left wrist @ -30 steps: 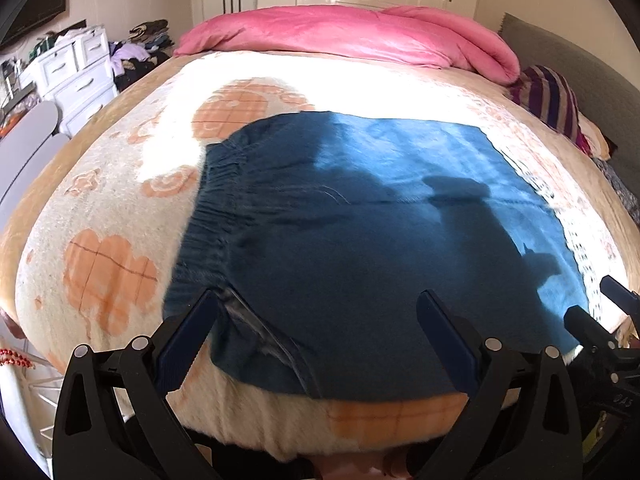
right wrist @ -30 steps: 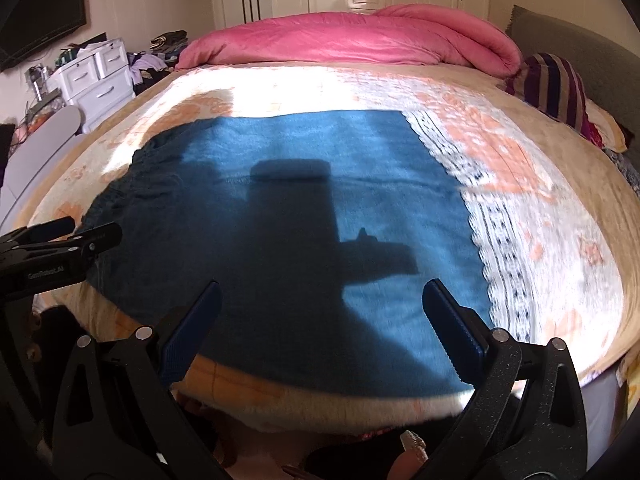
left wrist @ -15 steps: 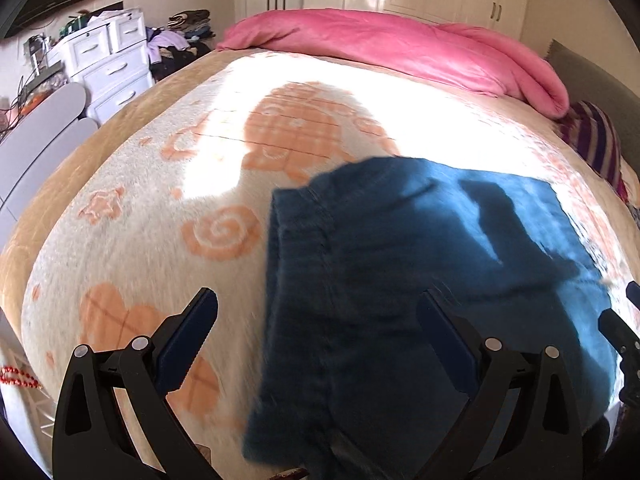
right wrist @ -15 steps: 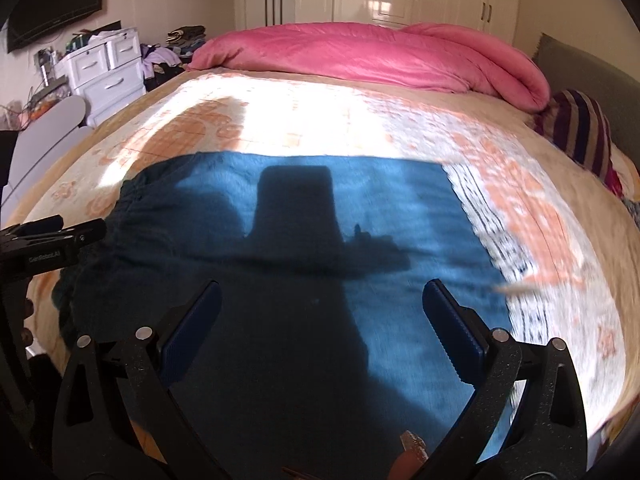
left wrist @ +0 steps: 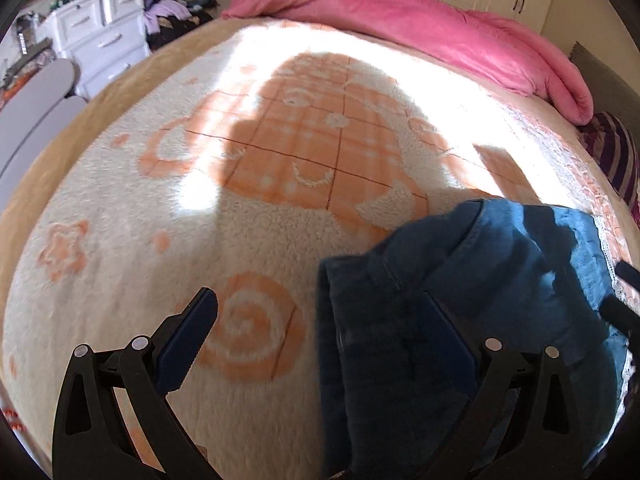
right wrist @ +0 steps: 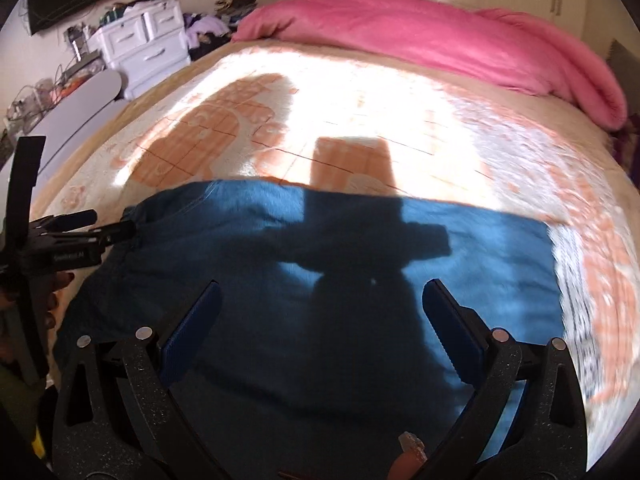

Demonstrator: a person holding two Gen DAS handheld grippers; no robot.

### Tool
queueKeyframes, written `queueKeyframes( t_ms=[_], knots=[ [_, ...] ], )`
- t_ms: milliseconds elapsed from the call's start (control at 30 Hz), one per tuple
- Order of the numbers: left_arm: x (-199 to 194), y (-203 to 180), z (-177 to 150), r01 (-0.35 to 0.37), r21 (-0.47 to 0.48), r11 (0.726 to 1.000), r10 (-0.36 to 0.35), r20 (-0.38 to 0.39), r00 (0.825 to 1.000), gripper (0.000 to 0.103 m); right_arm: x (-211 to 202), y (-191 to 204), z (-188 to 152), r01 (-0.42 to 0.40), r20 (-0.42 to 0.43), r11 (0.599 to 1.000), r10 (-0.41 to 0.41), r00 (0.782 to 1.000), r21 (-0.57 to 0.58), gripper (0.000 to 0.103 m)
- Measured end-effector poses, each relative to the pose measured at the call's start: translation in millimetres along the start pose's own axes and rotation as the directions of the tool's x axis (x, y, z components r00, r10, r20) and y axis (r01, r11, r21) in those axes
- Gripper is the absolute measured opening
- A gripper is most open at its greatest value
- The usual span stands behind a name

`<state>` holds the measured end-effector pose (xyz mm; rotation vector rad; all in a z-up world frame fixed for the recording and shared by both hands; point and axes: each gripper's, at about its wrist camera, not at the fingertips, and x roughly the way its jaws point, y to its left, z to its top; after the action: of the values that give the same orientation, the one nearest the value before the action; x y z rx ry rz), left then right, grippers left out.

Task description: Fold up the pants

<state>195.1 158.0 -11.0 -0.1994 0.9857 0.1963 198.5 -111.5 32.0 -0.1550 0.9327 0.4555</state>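
Dark blue pants (right wrist: 304, 280) lie spread on the bed blanket (right wrist: 360, 92), waistband at the left, hems at the right. In the left wrist view the pants (left wrist: 460, 320) fill the lower right, waistband edge bunched. My left gripper (left wrist: 320, 340) is open, its right finger over the waistband, its left finger over bare blanket (left wrist: 200, 184). It also shows in the right wrist view (right wrist: 84, 236) at the waistband corner. My right gripper (right wrist: 320, 328) is open above the middle of the pants, holding nothing.
A pink duvet (right wrist: 440, 44) lies along the far side of the bed. A striped pillow (left wrist: 616, 160) sits at the far right. A white drawer unit (right wrist: 140, 44) and grey boards (right wrist: 76, 120) stand left of the bed.
Both cameras have swung left and forward. The left gripper has shifted to the waistband edge, so more bare blanket shows. The pants' waistband side looks more bunched than a second ago.
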Motion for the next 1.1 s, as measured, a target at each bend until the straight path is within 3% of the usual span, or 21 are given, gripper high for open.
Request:
queueKeyframes(
  t_ms=[267, 300, 400, 567, 800, 833, 867, 933, 967, 1033, 1100],
  knots=[
    [18, 2, 5, 0.09, 0.029, 0.996, -0.09, -0.012, 0.996, 0.095, 55, 13, 40, 0.008, -0.08, 0.981, -0.024, 0.996, -0.194, 0.095],
    [17, 0, 5, 0.098, 0.043, 0.994, -0.098, -0.006, 0.995, 0.076, 60, 15, 42, 0.006, -0.089, 0.977, -0.026, 0.996, -0.214, 0.095],
    [13, -8, 3, 0.168, 0.081, 0.983, -0.168, 0.003, 0.986, 0.042, 72, 25, 47, 0.019, -0.101, 0.957, -0.051, 0.994, -0.291, 0.095],
    [-4, -11, 1, 0.163, 0.117, 0.98, -0.171, 0.063, 0.983, 0.035, 82, 37, 52, -0.014, -0.124, 0.931, -0.033, 0.992, -0.366, 0.095],
    [-42, -17, -12, 0.178, 0.16, 0.971, -0.201, 0.146, 0.969, 0.034, 84, 54, 51, -0.018, -0.076, 0.88, -0.021, 0.997, -0.474, 0.095],
    [-46, -17, -14, 0.18, 0.162, 0.97, -0.205, 0.153, 0.967, 0.034, 83, 54, 49, -0.038, -0.081, 0.878, 0.0, 0.997, -0.477, 0.089],
    [-48, -18, -16, 0.176, 0.166, 0.97, -0.202, 0.159, 0.966, 0.034, 81, 53, 47, -0.085, -0.097, 0.879, 0.044, 0.994, -0.469, 0.063],
    [-50, -18, -19, 0.16, 0.176, 0.971, -0.189, 0.162, 0.968, 0.034, 76, 49, 45, -0.178, -0.125, 0.893, 0.138, 0.982, -0.413, 0.035],
    [-50, -19, -21, 0.145, 0.183, 0.972, -0.176, 0.167, 0.97, 0.034, 73, 47, 43, -0.182, -0.118, 0.901, 0.147, 0.982, -0.393, 0.021],
    [-48, -17, -23, 0.125, 0.184, 0.975, -0.157, 0.168, 0.973, 0.034, 63, 43, 38, -0.197, -0.098, 0.912, 0.173, 0.98, -0.361, 0.01],
    [-48, -14, -23, 0.12, 0.177, 0.977, -0.151, 0.168, 0.974, 0.034, 42, 36, 31, -0.219, -0.047, 0.92, 0.215, 0.975, -0.326, 0.008]
  ],
)
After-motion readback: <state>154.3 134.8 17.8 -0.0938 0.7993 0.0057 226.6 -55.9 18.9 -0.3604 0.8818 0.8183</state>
